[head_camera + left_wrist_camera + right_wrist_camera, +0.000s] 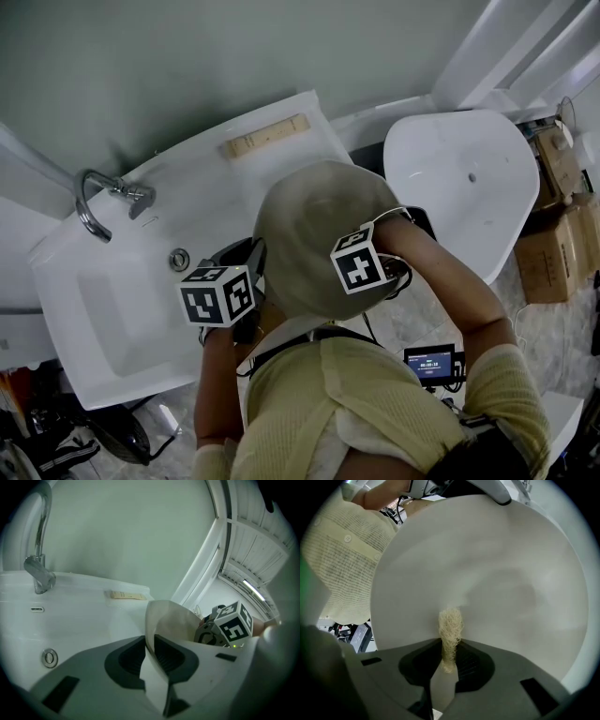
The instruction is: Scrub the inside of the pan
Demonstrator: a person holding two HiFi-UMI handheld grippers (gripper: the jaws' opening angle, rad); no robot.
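Centrally, the pan is held in the air before the person, its rounded beige outside turned toward the head view, over the right end of the sink and beside a second white basin. The left gripper has its jaws closed on the pan's thin rim, which stands upright between the dark pads. The right gripper is clamped on a strip of loofah; the loofah's free end lies against the pan's pale inner wall, which fills most of the right gripper view. Both marker cubes sit at the pan's near edge, the left gripper to one side and the right gripper to the other. A tap stands at the sink's far left, and a wooden block lies on its back ledge.
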